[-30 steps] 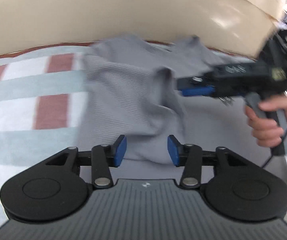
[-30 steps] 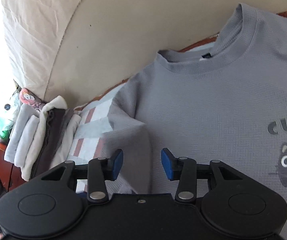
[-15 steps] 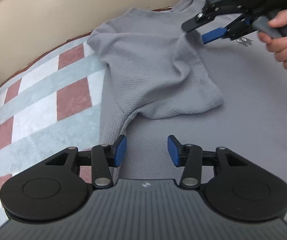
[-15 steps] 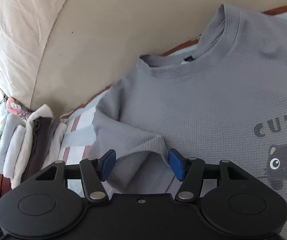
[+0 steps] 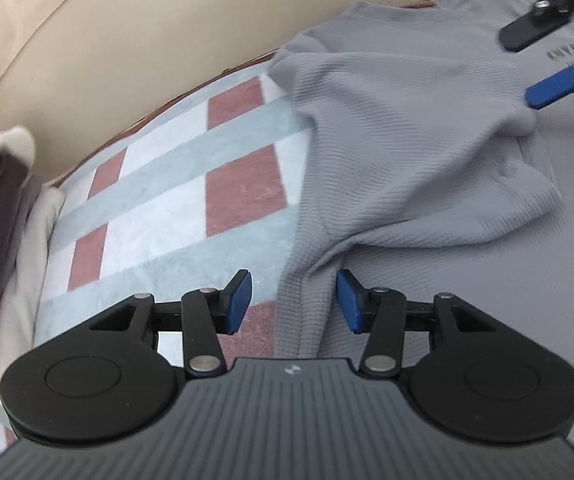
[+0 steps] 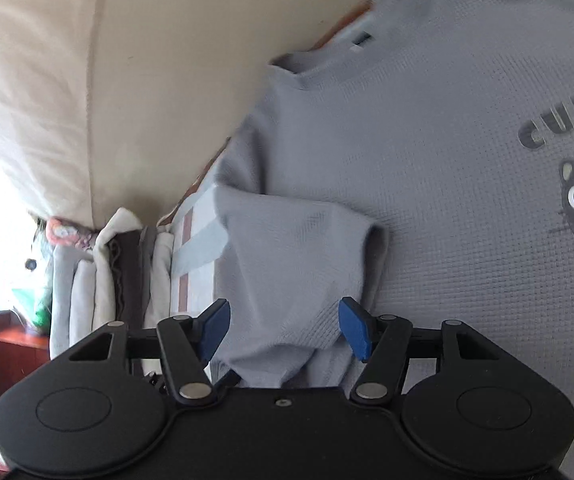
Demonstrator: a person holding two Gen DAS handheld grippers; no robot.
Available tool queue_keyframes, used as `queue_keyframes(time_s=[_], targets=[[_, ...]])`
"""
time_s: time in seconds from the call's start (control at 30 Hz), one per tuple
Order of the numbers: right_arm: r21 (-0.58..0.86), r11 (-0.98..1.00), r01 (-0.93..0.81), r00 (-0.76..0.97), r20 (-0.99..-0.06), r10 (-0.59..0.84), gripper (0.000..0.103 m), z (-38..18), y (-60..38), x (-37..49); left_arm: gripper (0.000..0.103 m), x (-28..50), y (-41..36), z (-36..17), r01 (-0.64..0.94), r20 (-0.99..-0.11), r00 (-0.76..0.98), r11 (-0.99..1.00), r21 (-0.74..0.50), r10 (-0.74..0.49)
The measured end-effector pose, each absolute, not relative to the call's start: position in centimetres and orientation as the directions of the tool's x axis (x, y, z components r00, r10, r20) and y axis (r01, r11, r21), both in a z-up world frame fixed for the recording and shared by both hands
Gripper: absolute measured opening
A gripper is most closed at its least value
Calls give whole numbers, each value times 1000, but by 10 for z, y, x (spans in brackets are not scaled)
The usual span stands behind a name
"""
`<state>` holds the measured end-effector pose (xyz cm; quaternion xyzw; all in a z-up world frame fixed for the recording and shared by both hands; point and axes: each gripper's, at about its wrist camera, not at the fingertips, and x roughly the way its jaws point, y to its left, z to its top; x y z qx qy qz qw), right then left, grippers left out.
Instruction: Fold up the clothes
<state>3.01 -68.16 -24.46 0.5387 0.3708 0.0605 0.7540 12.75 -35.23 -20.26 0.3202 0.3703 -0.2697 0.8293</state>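
We see the grey T-shirt (image 5: 427,128) spread flat on a checked bedcover (image 5: 191,184), its sleeve (image 5: 399,168) folded in over the chest. Our left gripper (image 5: 293,302) stands spread — the shirt's side edge runs between its blue pads untouched. Our right gripper (image 6: 285,326) has just been opening; it stands spread over the sleeve, pinching nothing. At nine o'clock lies a stack of folded clothes (image 6: 111,280).
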Motion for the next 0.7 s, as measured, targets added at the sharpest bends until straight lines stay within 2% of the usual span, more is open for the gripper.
queue_keyframes(time_s=[0.07, 0.13, 0.17, 0.2, 0.33, 0.47, 0.5, 0.57, 0.7], targets=[[856, 430, 286, 710, -491, 505, 66, -238, -677, 28, 46, 129, -351, -203, 676, -777, 594, 653, 343, -207], [860, 429, 278, 687, -490, 537, 66, -237, -673, 28, 29, 132, -352, -202, 662, -765, 612, 659, 356, -201], [857, 427, 290, 647, -504, 572, 66, -241, -669, 29, 13, 136, -350, -200, 655, -766, 609, 674, 341, -204], [841, 445, 307, 607, -533, 589, 66, -245, -664, 29, 9, 139, -347, -199, 641, -770, 604, 700, 316, -205], [771, 567, 291, 532, -623, 573, 66, -244, -636, 33, 9, 157, -326, -201, 547, -804, 563, 816, 189, -191], [712, 688, 140, 585, -620, 523, 65, -225, -609, 41, 13, 181, -303, -201, 450, -830, 495, 893, -8, -257], [692, 714, 102, 603, -614, 509, 62, -220, -602, 42, 13, 183, -300, -202, 432, -833, 486, 901, -36, -265], [693, 716, 81, 610, -603, 514, 61, -221, -597, 48, 13, 183, -298, -203, 418, -833, 482, 907, -56, -273], [620, 783, 39, 599, -642, 478, 61, -231, -579, 60, 13, 176, -302, -204, 450, -821, 506, 893, -12, -266]])
